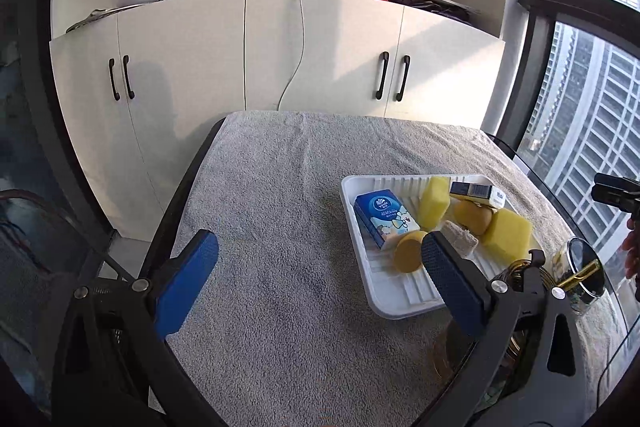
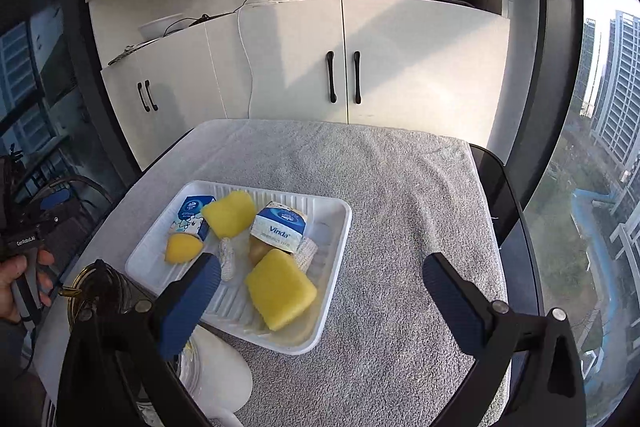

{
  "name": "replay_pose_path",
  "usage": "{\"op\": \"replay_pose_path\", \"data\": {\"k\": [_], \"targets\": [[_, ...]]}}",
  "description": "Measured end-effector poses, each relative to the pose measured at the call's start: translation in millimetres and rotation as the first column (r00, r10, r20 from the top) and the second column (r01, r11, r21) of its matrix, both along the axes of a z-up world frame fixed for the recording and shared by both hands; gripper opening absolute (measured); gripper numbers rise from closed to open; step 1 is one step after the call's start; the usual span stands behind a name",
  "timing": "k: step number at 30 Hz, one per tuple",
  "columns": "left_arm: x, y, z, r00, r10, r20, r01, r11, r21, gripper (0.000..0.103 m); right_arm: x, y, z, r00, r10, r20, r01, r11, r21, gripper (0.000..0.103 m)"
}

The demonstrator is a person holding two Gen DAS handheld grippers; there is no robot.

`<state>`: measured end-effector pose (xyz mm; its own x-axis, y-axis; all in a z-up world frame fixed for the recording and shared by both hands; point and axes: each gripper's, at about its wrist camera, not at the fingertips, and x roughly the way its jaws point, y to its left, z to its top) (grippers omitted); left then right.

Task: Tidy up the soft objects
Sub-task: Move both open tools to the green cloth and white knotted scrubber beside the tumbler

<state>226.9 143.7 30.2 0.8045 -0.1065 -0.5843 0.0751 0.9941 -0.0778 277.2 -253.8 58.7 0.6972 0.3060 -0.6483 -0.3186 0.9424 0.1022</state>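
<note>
- A grey towel (image 2: 392,187) covered the table, holding a white tray (image 2: 336,227) of soft items
- White cabinets (image 1: 320,47) stood behind
- Both the left gripper (image 1: 320,263) and the right gripper (image 2: 322,283) gaped empty

Open towel: the grey towel (image 1: 280,187) lies bare left of and beyond the white tray (image 1: 394,307), and to its right in the right wrist view.
Tray: crowded with sponges (image 2: 280,289) and tissue packs (image 2: 280,227).
Near edge: a glass jar (image 1: 580,275) stands just beside the tray.
Far side: white cabinets (image 1: 312,51) close off the table's end.
</note>
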Motion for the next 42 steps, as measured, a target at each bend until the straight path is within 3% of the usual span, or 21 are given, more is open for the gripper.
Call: {"op": "replay_pose_path", "data": {"k": [12, 18, 28, 37, 42], "targets": [[-102, -42, -37, 0.992, -0.119, -0.033, 0.119, 0.993, 0.013, 0.103, -112, 7, -35, 1.000, 0.013, -0.012, -0.013, 0.998, 0.069, 0.103], [-134, -77, -56, 0.969, -0.239, -0.055, 0.241, 0.970, 0.027, 0.103, -156, 29, -62, 0.999, 0.029, -0.044, -0.026, 0.997, 0.066, 0.103], [-132, -121, -60, 0.947, -0.312, -0.070, 0.316, 0.947, 0.051, 0.103, -180, 55, -103, 0.993, 0.008, -0.115, -0.003, 0.999, 0.045, 0.103], [-109, -132, -69, 0.959, -0.258, -0.114, 0.263, 0.964, 0.038, 0.103, -176, 71, -112, 0.991, 0.013, -0.136, -0.009, 0.999, 0.032, 0.103], [-99, -135, -76, 0.959, -0.238, -0.155, 0.250, 0.966, 0.069, 0.103, -177, 81, -116, 0.990, 0.029, -0.138, -0.027, 1.000, 0.013, 0.103]]}}
